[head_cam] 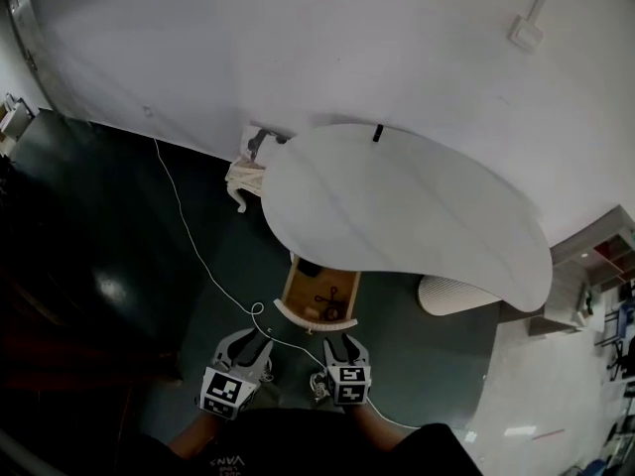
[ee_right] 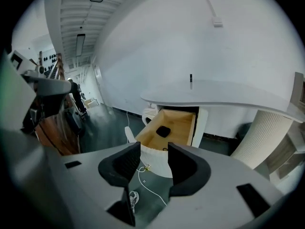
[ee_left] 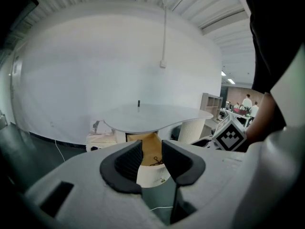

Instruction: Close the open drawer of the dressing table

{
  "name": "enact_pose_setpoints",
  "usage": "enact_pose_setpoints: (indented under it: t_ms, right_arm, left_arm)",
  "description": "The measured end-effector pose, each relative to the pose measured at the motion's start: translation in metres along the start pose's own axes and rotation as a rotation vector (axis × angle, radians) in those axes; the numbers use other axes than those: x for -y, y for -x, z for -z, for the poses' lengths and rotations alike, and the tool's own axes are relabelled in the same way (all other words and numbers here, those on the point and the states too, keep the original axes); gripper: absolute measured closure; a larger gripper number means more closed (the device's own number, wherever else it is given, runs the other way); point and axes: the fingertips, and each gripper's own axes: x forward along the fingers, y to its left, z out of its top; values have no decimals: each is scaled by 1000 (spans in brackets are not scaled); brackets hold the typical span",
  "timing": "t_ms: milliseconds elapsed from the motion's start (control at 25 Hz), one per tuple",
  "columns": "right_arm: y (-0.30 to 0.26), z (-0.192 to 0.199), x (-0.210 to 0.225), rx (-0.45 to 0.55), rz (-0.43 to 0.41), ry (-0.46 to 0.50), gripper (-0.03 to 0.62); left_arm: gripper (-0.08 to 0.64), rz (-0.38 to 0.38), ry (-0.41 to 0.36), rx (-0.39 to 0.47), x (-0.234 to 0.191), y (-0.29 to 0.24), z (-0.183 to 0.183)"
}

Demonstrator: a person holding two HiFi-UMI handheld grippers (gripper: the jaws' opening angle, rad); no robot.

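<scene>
While the drawer stands pulled well out from under the dressing table, nothing of your task is done yet, as far as these views show. Its curved white front is well clear of the table's edge, and its wooden bottom lies open to view. What is left, by my reading, is the whole job: bring a gripper up to that white front, then push until it sits in under the top.

Working from the left of the drawer, one white cable crosses the dark floor and loops close by the drawer's front. Your left gripper hangs near that front, off to its left and apart from it. It is released, with nothing between the pads, and through the gap you look straight at the drawer.

Inside the drawer lie two dark things: one black block toward the back and one thin dark tangle near the front.

Your right gripper sits near the drawer's front, toward its right corner, and does not touch it. It too is released and empty, jaws apart. To the right of the drawer stands one ribbed white pedestal.

The count:
- one dressing table
- one open drawer, with two items in it
- two grippers
- one cable
- one pedestal
- one small dark upright object on the table top, beyond the drawer
</scene>
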Motion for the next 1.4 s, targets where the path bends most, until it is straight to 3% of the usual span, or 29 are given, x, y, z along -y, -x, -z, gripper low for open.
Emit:
enact_pose_setpoints:
  t_ms: [480, 760, 1000, 1400]
  right_arm:
    - [-32, 26, 6, -53, 112, -69, 396]
    - [-47, 46, 6, -83, 128, -78, 387]
    - [-59, 54, 6, -89, 137, -89, 380]
    - [-73, 54, 10, -47, 170, -113, 376]
  left_arm:
    - [430, 194, -24, -82, -8, -44, 19]
    - [430, 243, -90, -114, -9, -62, 28]
    - [430, 248, -28, -111, -11, -71, 31]
    - [430, 272, -70, -118, -23, -87, 41]
